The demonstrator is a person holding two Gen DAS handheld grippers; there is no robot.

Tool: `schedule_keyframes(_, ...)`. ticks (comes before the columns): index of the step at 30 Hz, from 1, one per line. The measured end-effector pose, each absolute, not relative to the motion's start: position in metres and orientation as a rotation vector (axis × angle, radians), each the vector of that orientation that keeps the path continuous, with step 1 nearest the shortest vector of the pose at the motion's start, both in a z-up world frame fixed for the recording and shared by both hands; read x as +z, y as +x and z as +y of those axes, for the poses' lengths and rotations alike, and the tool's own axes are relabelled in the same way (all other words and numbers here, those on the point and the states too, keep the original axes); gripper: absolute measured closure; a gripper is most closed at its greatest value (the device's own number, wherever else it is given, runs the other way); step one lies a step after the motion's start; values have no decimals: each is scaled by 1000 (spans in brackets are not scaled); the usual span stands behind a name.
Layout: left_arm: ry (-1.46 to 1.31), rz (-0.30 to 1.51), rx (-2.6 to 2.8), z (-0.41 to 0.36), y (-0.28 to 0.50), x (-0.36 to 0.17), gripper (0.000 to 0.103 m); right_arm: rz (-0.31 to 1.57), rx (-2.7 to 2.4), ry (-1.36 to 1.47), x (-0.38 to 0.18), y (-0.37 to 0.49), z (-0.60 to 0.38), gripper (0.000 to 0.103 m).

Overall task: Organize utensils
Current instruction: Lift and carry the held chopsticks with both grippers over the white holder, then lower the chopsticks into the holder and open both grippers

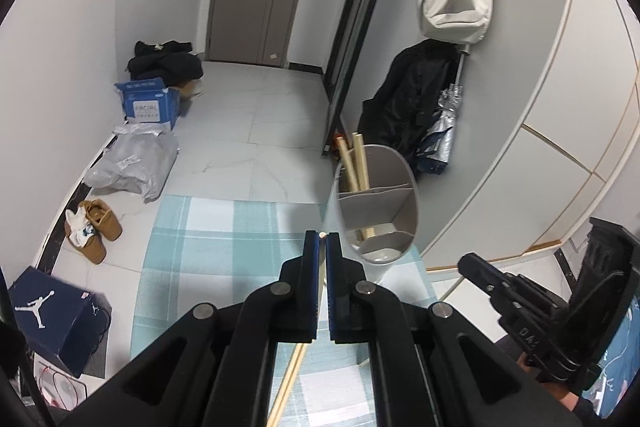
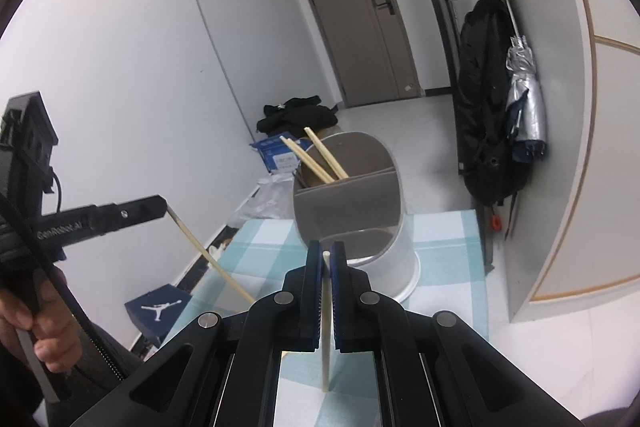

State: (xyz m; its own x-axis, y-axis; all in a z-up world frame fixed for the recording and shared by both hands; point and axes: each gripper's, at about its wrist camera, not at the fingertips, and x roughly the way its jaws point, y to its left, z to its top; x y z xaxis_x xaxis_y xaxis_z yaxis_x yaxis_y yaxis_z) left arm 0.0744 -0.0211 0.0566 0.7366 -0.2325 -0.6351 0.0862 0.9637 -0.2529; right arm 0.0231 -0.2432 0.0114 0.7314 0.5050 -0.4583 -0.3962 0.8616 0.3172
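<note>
Both pairs of jaws are clenched, each on one chopstick. On the left gripper (image 1: pixel 322 235) the jaws pinch a pale wooden chopstick (image 1: pixel 294 375); only its tip shows between the pads, and the lower part runs down behind the gripper body and is cut off at the edge of the picture. In the right wrist view this same chopstick hangs slanted from the left gripper, and its lower end is hidden behind the right gripper (image 2: pixel 326 251). The right gripper holds a white chopstick (image 2: pixel 327 347) nearly upright; its end hangs over the checked cloth (image 2: pixel 448 239) on the worktop.

Just ahead of both grippers a grey utensil holder (image 2: pixel 348 187) with white outer wall stands on the cloth. It has inner dividers, and two more chopsticks (image 2: pixel 320 159) lean in its far left compartment. How their lower ends rest I cannot see clearly. A hand (image 2: pixel 52 327) on the left gripper's handle is partly cut off.
</note>
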Motion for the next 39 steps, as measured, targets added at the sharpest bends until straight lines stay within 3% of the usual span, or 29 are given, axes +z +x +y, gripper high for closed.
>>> schedule_keyframes(14, -170, 725, -309, -58, 77, 89, 103, 494, 468, 233, 43, 35, -279, 100)
schedule_keyframes(39, -308, 619, -384, -52, 148, 162, 103, 360, 528, 146, 168, 100, -282, 100)
